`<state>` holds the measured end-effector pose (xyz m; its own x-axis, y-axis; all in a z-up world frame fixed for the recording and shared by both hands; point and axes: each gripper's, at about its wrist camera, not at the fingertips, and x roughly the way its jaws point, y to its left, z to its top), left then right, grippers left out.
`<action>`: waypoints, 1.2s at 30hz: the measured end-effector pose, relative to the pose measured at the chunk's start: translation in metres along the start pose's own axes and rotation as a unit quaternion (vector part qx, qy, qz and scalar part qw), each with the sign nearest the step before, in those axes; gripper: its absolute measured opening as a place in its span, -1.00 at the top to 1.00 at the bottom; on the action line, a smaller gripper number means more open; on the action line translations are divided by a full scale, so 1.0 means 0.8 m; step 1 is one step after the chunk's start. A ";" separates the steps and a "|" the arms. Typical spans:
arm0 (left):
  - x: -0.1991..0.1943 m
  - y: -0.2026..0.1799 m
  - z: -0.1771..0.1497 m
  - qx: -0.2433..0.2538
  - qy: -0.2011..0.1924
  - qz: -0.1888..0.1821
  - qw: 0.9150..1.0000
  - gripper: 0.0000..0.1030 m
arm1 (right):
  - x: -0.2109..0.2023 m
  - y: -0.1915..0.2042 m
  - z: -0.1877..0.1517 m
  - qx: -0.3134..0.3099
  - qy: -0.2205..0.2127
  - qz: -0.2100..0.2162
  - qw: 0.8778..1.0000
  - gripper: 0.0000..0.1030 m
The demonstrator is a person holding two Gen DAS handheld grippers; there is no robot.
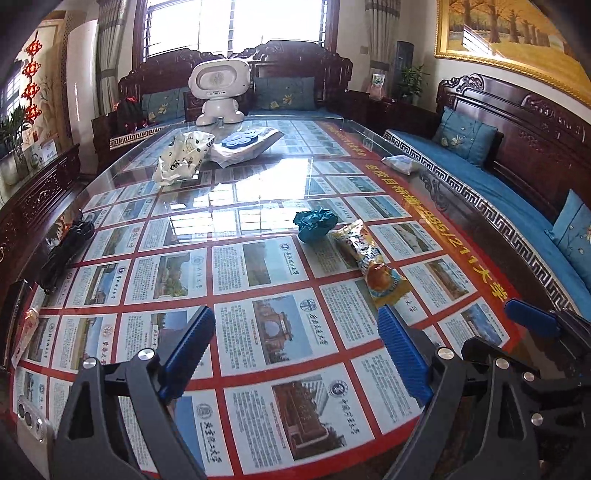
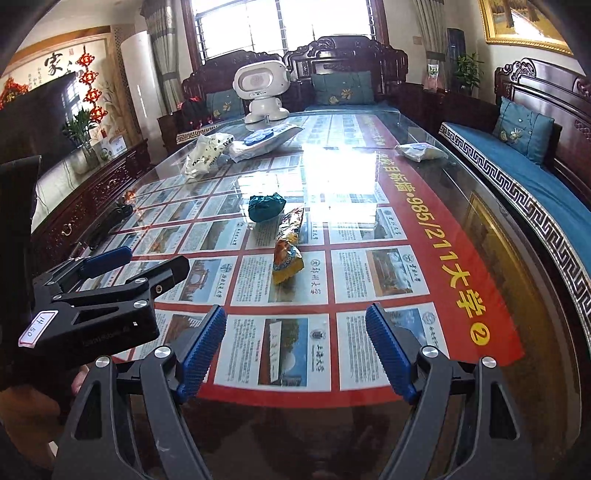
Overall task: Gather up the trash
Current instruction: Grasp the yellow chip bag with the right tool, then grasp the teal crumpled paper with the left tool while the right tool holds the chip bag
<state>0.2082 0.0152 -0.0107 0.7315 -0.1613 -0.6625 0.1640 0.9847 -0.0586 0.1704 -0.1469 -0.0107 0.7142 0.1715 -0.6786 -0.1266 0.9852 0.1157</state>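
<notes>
glass table (image 1: 258, 206) | snack wrapper (image 1: 369, 264) | teal wad (image 1: 316, 224) | bags (image 1: 177, 158) | robot toy (image 1: 219, 92)

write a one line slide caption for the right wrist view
Open right gripper over a glass-topped table, facing a yellow snack wrapper and crumpled teal wrapper.

Bright daylight from the big window (image 1: 236, 26), blown out white, strong glare on the glass table top (image 2: 332, 173), sharp middle, bent lines and dark corners at the edges
</notes>
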 end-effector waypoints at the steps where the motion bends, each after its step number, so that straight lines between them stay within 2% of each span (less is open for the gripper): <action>1: 0.008 0.003 0.005 -0.002 -0.002 -0.001 1.000 -0.73 | 0.012 -0.001 0.005 -0.001 0.006 -0.004 1.000 -0.47; 5: 0.047 0.016 0.027 -0.002 0.011 0.002 1.000 -0.73 | 0.065 -0.005 0.029 -0.003 0.036 -0.007 0.999 -0.47; 9: 0.062 0.025 0.036 -0.012 0.015 -0.001 1.000 -0.73 | 0.109 -0.003 0.047 -0.005 0.061 -0.007 0.998 -0.44; 15: 0.067 0.028 0.041 -0.012 0.012 -0.007 1.000 -0.73 | 0.152 0.012 0.061 -0.022 0.081 -0.011 0.996 -0.25; 18: 0.072 0.029 0.044 -0.009 0.013 -0.002 1.000 -0.73 | 0.155 0.011 0.066 -0.027 0.075 -0.016 0.997 0.18; 19: 0.073 0.029 0.045 -0.010 0.013 -0.003 1.000 -0.73 | 0.155 0.009 0.067 -0.024 0.076 -0.007 0.997 0.48; 20: 0.075 0.030 0.047 -0.012 0.013 -0.003 1.000 -0.73 | 0.154 0.008 0.067 -0.021 0.077 -0.005 0.997 0.53; 25: 0.083 0.021 0.057 -0.007 0.008 -0.006 1.000 -0.73 | 0.144 -0.004 0.061 -0.012 0.069 -0.001 0.998 0.53; 32: 0.117 -0.016 0.080 0.026 0.011 -0.014 0.999 -0.73 | 0.131 -0.028 0.061 0.008 0.057 -0.007 0.998 0.53; 36: 0.147 -0.039 0.087 0.051 0.022 0.010 0.998 -0.73 | 0.129 -0.033 0.063 0.013 0.053 -0.004 0.999 0.53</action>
<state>0.3350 -0.0389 -0.0350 0.7061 -0.1362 -0.6949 0.2171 0.9757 0.0294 0.2822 -0.1548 -0.0476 0.6387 0.1645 -0.7517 -0.1022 0.9864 0.1291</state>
